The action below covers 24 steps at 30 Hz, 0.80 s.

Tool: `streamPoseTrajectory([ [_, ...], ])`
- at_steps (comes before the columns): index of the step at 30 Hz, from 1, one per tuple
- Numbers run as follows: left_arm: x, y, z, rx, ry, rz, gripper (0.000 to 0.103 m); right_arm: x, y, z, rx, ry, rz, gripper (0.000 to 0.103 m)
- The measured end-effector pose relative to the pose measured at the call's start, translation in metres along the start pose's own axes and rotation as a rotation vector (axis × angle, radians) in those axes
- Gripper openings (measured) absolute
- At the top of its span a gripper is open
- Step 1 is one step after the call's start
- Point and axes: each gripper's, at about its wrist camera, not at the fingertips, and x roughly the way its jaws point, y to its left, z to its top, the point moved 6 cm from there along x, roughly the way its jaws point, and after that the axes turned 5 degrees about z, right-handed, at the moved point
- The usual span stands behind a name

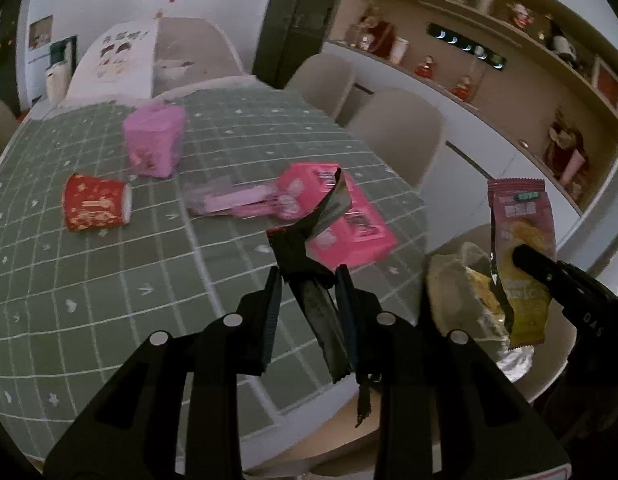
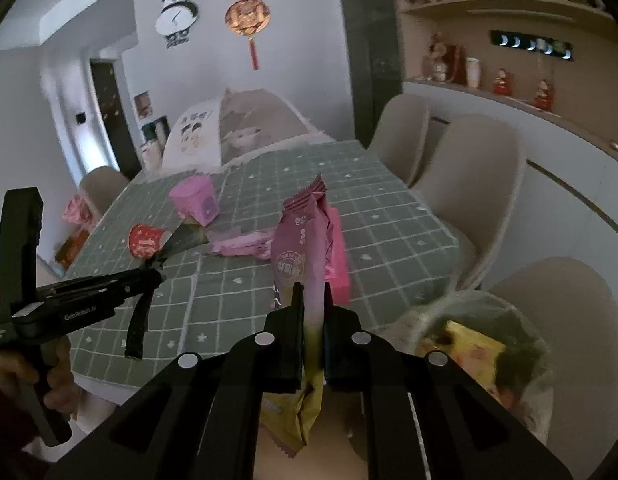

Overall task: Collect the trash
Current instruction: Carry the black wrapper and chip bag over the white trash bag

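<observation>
A dark wrapper (image 1: 309, 252) is clamped in the left gripper (image 1: 309, 276) jaws and a pink snack packet (image 2: 299, 248) in the right gripper (image 2: 312, 292) jaws, both lifted clear of the bench (image 1: 109, 280), presumably for the trash bag (image 2: 489, 344) at near right.

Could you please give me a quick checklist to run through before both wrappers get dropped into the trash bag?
1. Left gripper holds the dark wrapper: ok, the strip is pinched between the fingers.
2. Right gripper holds the pink and yellow snack wrapper: ok, shut on it.
3. Trash bag open: ok, its mouth gapes and a yellow packet lies inside.
4. Wrappers over the bag: not ok, both hang to the table side of it.
5. Table cleared: not ok, the red paper cup, pink carton, pink box and flat pink wrapper remain.
6. Room left in the bag: cannot tell.
</observation>
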Motion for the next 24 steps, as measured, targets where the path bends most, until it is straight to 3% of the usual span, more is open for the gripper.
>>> streamPoseTrajectory([
  [8, 0.006, -0.062, -0.003, 0.054, 0.019, -0.084, 0.026, -0.048, -0.048, -0.019, 0.074, -0.066, -0.092, 0.009],
  [17, 0.030, -0.151, -0.020, 0.151, 0.082, -0.228, 0.026, -0.083, -0.103, -0.048, 0.142, -0.065, -0.208, 0.009],
  [24, 0.038, -0.180, -0.017, 0.201, 0.085, -0.258, 0.026, -0.096, -0.124, -0.062, 0.182, -0.069, -0.252, 0.009],
])
